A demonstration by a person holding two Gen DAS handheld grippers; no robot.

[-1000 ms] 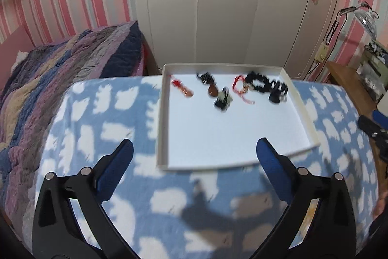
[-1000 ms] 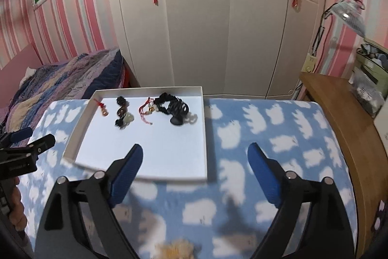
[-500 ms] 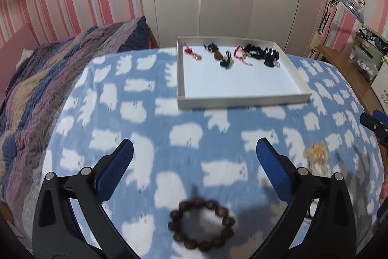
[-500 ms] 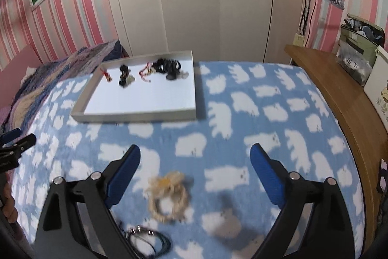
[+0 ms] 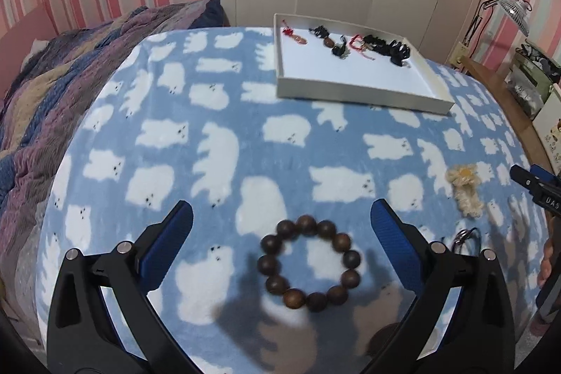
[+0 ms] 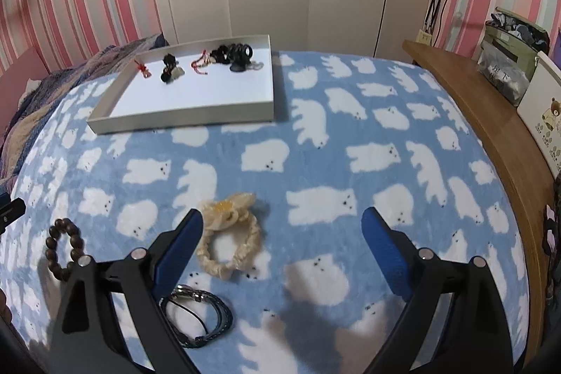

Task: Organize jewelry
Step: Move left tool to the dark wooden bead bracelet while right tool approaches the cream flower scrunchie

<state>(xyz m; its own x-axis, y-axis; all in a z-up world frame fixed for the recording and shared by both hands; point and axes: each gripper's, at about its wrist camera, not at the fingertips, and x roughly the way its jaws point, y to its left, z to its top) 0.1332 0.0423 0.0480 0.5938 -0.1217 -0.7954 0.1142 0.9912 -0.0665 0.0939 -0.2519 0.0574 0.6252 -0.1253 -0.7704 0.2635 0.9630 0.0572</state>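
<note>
- Two grippers, both spread wide and holding nothing: left gripper (image 5: 280, 221) and right gripper (image 6: 282, 226) hover over the blue blanket (image 6: 350, 128) with white bear shapes.
- Wooden bead bracelet (image 5: 310, 263) lies flat on the blanket between the left fingers (image 5: 166, 242), touching neither pad. In the right wrist view it shows at far left (image 6: 63, 249).
- Cream scrunchie (image 6: 228, 235) with a yellow centre lies just beside the right gripper's left finger (image 6: 180, 251); contact unclear, the finger overlaps its edge in view. The left wrist view has it at right (image 5: 464, 188).
- Dark cord bracelet (image 6: 200, 312) with a metal ring sits coiled below the scrunchie, partly under the same finger.
- White tray (image 6: 182, 120) rests on the blanket at the far side, well apart from both grippers; also seen from the left (image 5: 361, 93).
- Inside the tray, along its far wall: red cord piece (image 6: 143, 69), small black piece (image 6: 170, 67), red string bracelet (image 6: 200, 62), pile of black hair ties (image 6: 235, 53). Details too small to sort further.
- Wooden bedside ledge (image 6: 473, 100) runs along the blanket's right side.
</note>
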